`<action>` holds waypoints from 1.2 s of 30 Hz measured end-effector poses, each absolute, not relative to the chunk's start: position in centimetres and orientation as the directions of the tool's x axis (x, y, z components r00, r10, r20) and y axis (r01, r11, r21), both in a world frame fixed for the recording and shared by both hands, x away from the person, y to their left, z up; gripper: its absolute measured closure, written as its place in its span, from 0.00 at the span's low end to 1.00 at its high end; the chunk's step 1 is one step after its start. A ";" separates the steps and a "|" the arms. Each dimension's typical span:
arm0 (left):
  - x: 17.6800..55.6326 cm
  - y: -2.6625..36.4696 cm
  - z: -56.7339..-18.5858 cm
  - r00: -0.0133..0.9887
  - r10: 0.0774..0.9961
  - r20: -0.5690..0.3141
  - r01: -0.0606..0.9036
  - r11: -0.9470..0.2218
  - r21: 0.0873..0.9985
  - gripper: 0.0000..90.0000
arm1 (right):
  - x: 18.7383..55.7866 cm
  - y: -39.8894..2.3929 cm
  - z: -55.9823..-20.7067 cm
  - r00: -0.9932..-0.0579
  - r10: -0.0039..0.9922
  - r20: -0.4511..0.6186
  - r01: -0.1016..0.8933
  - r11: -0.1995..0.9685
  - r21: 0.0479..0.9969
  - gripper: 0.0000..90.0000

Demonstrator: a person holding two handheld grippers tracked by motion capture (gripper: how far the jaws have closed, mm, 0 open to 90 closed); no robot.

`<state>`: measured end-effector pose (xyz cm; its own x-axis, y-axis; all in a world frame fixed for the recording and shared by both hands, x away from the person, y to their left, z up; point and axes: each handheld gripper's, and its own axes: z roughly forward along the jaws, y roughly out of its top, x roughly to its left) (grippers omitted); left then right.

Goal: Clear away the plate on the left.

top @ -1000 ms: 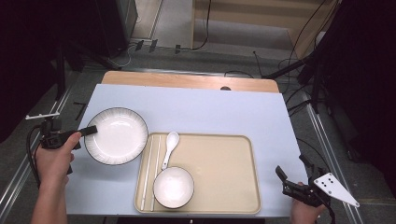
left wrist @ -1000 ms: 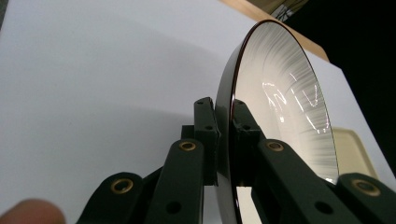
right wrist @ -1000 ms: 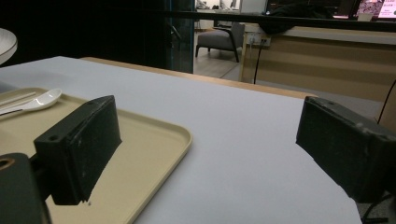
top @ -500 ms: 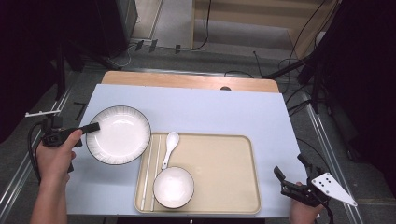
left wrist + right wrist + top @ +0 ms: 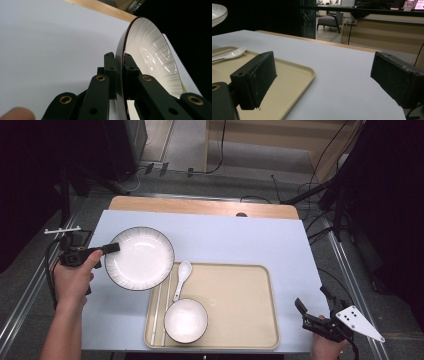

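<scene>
Left gripper, clamped on plate rim, has carried it toward tray, now overlapping its corner; right gripper jaws apart.

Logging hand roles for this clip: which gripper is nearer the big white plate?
Left. The left gripper is shut on the plate at its left rim. The right gripper sits open at the table's near right corner, beyond the tray.
</scene>
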<state>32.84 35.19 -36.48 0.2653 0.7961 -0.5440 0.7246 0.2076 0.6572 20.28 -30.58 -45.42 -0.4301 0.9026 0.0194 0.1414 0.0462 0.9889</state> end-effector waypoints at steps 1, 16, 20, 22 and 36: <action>33.0 35.0 -36.5 0.269 0.792 -0.549 0.726 0.208 0.656 0.95 | 20.3 -30.5 -45.4 -0.431 0.902 0.020 0.144 0.047 0.988 0.07; 34.8 29.1 -36.8 0.342 0.778 -0.527 0.739 0.123 0.662 0.95 | 20.2 -30.6 -45.4 -0.429 0.903 0.014 0.139 0.050 0.989 0.07; 35.1 27.2 -36.8 0.363 0.773 -0.521 0.737 0.104 0.668 0.95 | 20.1 -30.8 -45.3 -0.426 0.905 0.016 0.140 0.048 0.989 0.07; 35.3 26.4 -37.0 0.376 0.759 -0.531 0.742 0.096 0.664 0.95 | 20.1 -30.8 -45.3 -0.424 0.906 0.017 0.140 0.046 0.989 0.07; 36.5 21.3 -38.5 0.433 0.712 -0.552 0.771 0.025 0.637 0.94 | 20.1 -30.4 -45.2 -0.429 0.903 -0.003 0.138 0.069 0.988 0.07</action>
